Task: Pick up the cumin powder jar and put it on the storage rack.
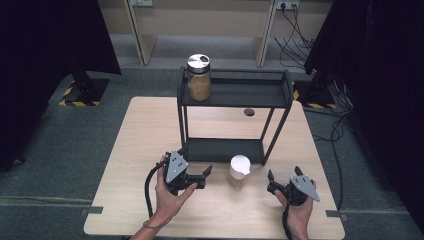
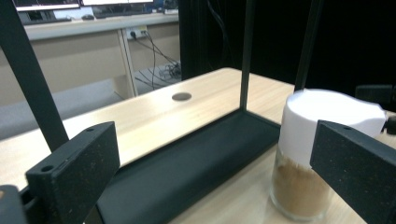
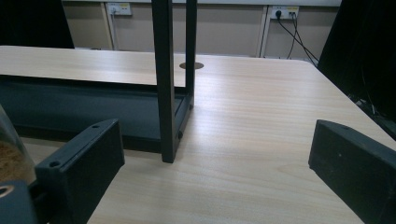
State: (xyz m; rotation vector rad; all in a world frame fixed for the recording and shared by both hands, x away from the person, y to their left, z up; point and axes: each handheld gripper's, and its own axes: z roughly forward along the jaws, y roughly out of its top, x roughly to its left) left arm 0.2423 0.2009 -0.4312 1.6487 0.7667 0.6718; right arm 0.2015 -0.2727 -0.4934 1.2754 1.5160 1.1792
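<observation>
We see the white-lidded jar [image 1: 239, 171] upright btw. both wide-open grippers, left gripper [image 1: 203, 176] nearer than right gripper [image 1: 270, 181].

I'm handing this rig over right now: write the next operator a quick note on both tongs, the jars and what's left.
Left tongs: open, empty, aimed at the white-lidded jar, which stands on the table just in front of the rack's lower shelf.
Right tongs: open, empty, on the jar's other side, apart from it.
Silver-lidded jar: upright on the rack's top shelf, left end.
Done: one jar is on the rack.
Left, likely: grasp the white-lidded jar and shelve it.
</observation>
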